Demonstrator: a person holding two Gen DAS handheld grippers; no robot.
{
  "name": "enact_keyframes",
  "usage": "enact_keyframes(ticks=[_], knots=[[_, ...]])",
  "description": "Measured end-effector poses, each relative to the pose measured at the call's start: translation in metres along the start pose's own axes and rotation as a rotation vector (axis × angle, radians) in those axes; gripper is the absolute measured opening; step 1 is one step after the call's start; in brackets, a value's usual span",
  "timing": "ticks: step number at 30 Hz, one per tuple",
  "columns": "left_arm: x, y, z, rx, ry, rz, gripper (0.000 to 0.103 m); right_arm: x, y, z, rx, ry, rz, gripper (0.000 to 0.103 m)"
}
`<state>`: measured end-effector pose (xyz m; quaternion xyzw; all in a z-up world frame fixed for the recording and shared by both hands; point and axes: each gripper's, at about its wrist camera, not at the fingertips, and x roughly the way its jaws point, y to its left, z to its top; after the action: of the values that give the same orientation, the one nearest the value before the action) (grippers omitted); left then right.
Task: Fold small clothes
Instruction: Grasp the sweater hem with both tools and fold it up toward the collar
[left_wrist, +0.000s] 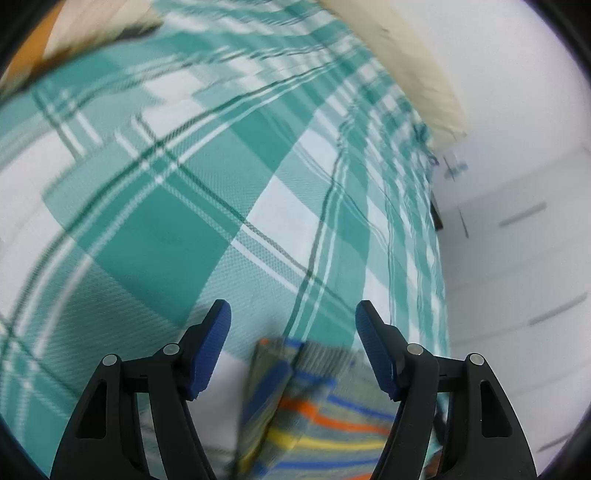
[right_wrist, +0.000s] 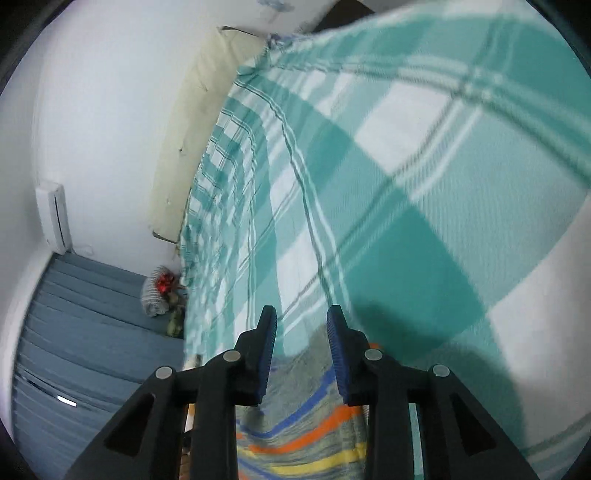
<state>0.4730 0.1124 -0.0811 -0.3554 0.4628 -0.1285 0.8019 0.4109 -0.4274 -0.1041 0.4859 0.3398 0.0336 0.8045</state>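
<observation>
You are looking at one small striped cloth (left_wrist: 310, 413) lying on the bed, right under both tools. It is blurry in both views. It has blue, orange and yellow stripes on grey.

Your left gripper (left_wrist: 293, 317) is hanging over one end of it with its jaws wide apart, holding nothing. Your right gripper (right_wrist: 302, 321) is hanging over the cloth (right_wrist: 306, 417) too. Its jaws are closer together, but there is a gap, and nothing is pinched between them.

The cloth is looking soft, thin and light. It is probably going to flop and bunch up, not stay stiff. It is not going to break. Try pinching it at a corner or along an edge, one tool on each side, so it is hanging flat.

Under it, one big green and white checked sheet (left_wrist: 207, 192) is covering the bed. Farther off, one cream pillow (left_wrist: 417, 74) is lying by the white wall (left_wrist: 517, 110). In the right view, one small bundle (right_wrist: 159, 291) is sitting far back, too small to name.
</observation>
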Motion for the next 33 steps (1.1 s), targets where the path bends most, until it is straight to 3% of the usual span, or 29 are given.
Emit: enact_keyframes(ticks=[2, 4, 6, 7, 8, 9, 10, 11, 12, 13, 14, 15, 17, 20, 22, 24, 26, 27, 28, 29, 33], knots=[[-0.010, -0.012, -0.018, 0.119, 0.011, -0.002, 0.071, -0.008, 0.013, -0.002, -0.100, 0.011, -0.044, 0.030], [-0.020, -0.024, -0.043, 0.285, 0.034, 0.005, 0.078, -0.015, 0.030, -0.017, -0.250, 0.059, -0.111, 0.031], [-0.012, -0.041, -0.073, 0.470, 0.052, 0.068, 0.083, -0.021, 0.051, -0.049, -0.454, 0.134, -0.159, 0.031], [-0.004, -0.048, -0.083, 0.552, 0.058, 0.119, 0.083, -0.020, 0.057, -0.061, -0.534, 0.165, -0.176, 0.030], [0.008, -0.049, -0.090, 0.619, 0.052, 0.219, 0.080, -0.017, 0.064, -0.079, -0.628, 0.209, -0.190, 0.030], [0.021, -0.043, -0.087, 0.629, 0.038, 0.370, 0.075, -0.013, 0.068, -0.096, -0.702, 0.252, -0.197, 0.032], [0.030, -0.028, -0.075, 0.556, 0.035, 0.463, 0.072, -0.009, 0.067, -0.109, -0.756, 0.284, -0.218, 0.033], [0.026, -0.007, -0.061, 0.421, 0.026, 0.436, 0.072, -0.004, 0.059, -0.120, -0.807, 0.310, -0.288, 0.033], [0.019, 0.005, -0.052, 0.325, 0.006, 0.399, 0.072, 0.000, 0.046, -0.124, -0.830, 0.320, -0.397, 0.026], [0.008, 0.015, -0.046, 0.250, -0.023, 0.386, 0.070, -0.006, 0.033, -0.120, -0.794, 0.299, -0.450, 0.017], [-0.006, 0.021, -0.042, 0.216, -0.056, 0.416, 0.070, -0.017, 0.029, -0.118, -0.768, 0.277, -0.445, 0.018], [-0.011, 0.021, -0.042, 0.227, -0.063, 0.424, 0.071, -0.027, 0.029, -0.117, -0.765, 0.239, -0.488, 0.029], [-0.029, 0.019, -0.047, 0.275, -0.066, 0.424, 0.071, -0.049, 0.036, -0.121, -0.801, 0.185, -0.524, 0.029], [-0.058, 0.007, -0.078, 0.344, -0.077, 0.311, 0.073, -0.068, 0.055, -0.140, -0.849, 0.208, -0.428, 0.030], [-0.069, 0.001, -0.109, 0.391, -0.039, 0.225, 0.076, -0.069, 0.060, -0.160, -0.874, 0.266, -0.347, 0.036], [-0.079, 0.005, -0.149, 0.420, 0.012, 0.220, 0.076, -0.066, 0.050, -0.178, -0.846, 0.325, -0.323, 0.038], [-0.093, 0.011, -0.186, 0.429, 0.039, 0.227, 0.076, -0.065, 0.022, -0.192, -0.815, 0.359, -0.409, 0.036], [-0.099, 0.012, -0.199, 0.438, 0.039, 0.227, 0.076, -0.071, 0.016, -0.195, -0.811, 0.343, -0.416, 0.035], [-0.108, 0.014, -0.216, 0.456, 0.028, 0.235, 0.078, -0.083, 0.014, -0.199, -0.813, 0.299, -0.445, 0.045], [-0.117, 0.014, -0.233, 0.468, 0.012, 0.243, 0.084, -0.092, 0.013, -0.203, -0.810, 0.270, -0.498, 0.048], [-0.124, 0.013, -0.273, 0.508, -0.006, 0.235, 0.087, -0.134, 0.011, -0.220, -0.758, 0.204, -0.456, 0.058]])
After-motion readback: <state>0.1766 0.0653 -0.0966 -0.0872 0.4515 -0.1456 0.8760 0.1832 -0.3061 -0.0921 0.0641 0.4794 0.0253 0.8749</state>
